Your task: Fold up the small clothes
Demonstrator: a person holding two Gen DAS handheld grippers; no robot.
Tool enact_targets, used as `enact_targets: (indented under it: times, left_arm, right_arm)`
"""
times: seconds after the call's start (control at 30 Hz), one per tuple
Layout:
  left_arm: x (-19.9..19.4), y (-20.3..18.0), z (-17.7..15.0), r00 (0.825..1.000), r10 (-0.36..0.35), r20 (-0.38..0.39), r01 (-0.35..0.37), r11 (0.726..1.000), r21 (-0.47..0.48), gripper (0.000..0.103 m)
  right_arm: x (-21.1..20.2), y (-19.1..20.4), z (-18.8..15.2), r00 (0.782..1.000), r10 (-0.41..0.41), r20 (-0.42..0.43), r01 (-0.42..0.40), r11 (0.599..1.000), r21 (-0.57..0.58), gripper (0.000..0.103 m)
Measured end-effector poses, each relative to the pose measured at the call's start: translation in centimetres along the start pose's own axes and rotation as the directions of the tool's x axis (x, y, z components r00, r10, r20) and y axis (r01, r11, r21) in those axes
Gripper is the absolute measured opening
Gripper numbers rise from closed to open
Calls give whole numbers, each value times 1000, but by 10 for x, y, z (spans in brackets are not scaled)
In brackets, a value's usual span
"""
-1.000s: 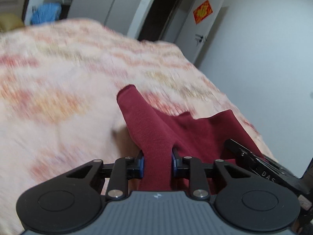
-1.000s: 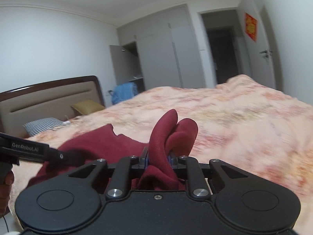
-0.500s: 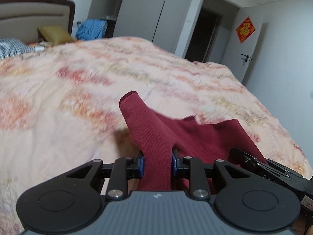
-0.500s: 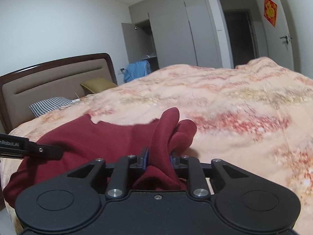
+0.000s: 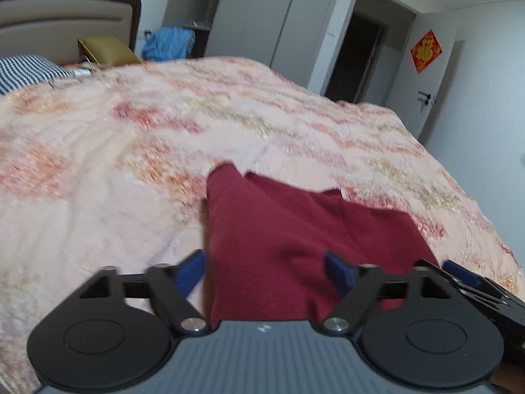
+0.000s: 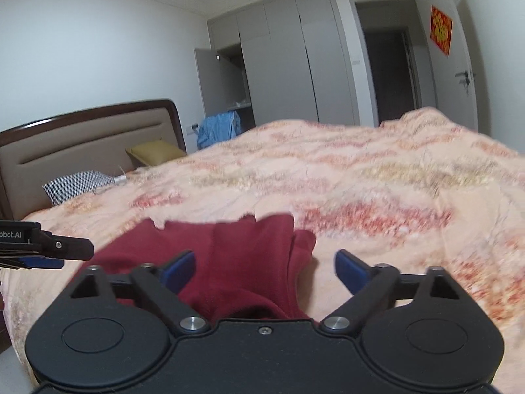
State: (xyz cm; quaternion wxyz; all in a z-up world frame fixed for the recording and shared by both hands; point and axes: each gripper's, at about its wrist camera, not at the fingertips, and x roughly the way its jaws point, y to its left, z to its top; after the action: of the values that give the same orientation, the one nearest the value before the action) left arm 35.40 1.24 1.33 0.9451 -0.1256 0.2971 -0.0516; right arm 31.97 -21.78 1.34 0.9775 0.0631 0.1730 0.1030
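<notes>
While both claws, the left gripper (image 5: 264,267) and right gripper (image 6: 264,267), are opening wide around it, the dark red garment (image 5: 295,229) lies low centre on the bedspread (image 5: 131,151), seemingly soft, light, limp, best pinched at corners.

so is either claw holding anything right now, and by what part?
Nothing is held. The left claw and right claw are both opening; the dark red garment lies on the bedspread between their blue pads, which stand clear of the cloth.
</notes>
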Motion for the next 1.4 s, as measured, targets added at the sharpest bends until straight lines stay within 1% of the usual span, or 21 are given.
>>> enact_targets:
  times: [0.07, 0.1, 0.17, 0.37, 0.5, 0.6, 0.73, 0.93, 1.17, 1.27, 1.4]
  left_arm:
    - [-15, -2, 1, 999, 11, 31, -11, 1000, 5, 95]
    - [-23, -3, 2, 999, 14, 43, -14, 1000, 6, 99]
    - [-41, -4, 1, 997, 23, 70, -24, 1000, 6, 103]
    - [-103, -6, -9, 987, 50, 152, -53, 998, 17, 103]
    - [-142, -6, -27, 978, 70, 198, -80, 996, 45, 103]
    - [-169, -6, -47, 970, 83, 231, -99, 993, 59, 103]
    - [-198, -5, -74, 960, 97, 262, -120, 990, 72, 103]
    - [-228, -6, -112, 955, 89, 284, -119, 989, 89, 103]
    - [-244, -7, -153, 955, 79, 287, -115, 987, 111, 103]
    - [-250, -5, -161, 951, 82, 299, -121, 986, 113, 103]
    - [-254, -2, -164, 948, 78, 308, -116, 988, 106, 103]
  right_arm:
    - [-16, 5, 7, 999, 2, 35, -2, 1000, -5, 102]
    - [-25, 7, 10, 999, 4, 50, -4, 1000, -8, 102]
    - [-41, 11, 16, 997, 7, 73, -6, 1000, -11, 102]
    - [-96, 28, 20, 990, 16, 137, -14, 1000, -16, 102]
    - [-136, 42, 6, 986, 18, 165, -14, 1000, -27, 102]
    - [-162, 53, -10, 983, 0, 182, 5, 1000, -29, 102]
    - [-195, 67, -33, 974, -6, 226, 18, 999, -49, 102]
    - [-233, 86, -62, 962, -44, 270, 62, 996, -60, 103]
    - [-250, 100, -96, 954, -110, 280, 139, 986, -87, 103]
    - [-253, 105, -102, 954, -116, 277, 158, 979, -133, 103]
    - [-254, 106, -104, 951, -124, 282, 165, 978, -128, 103]
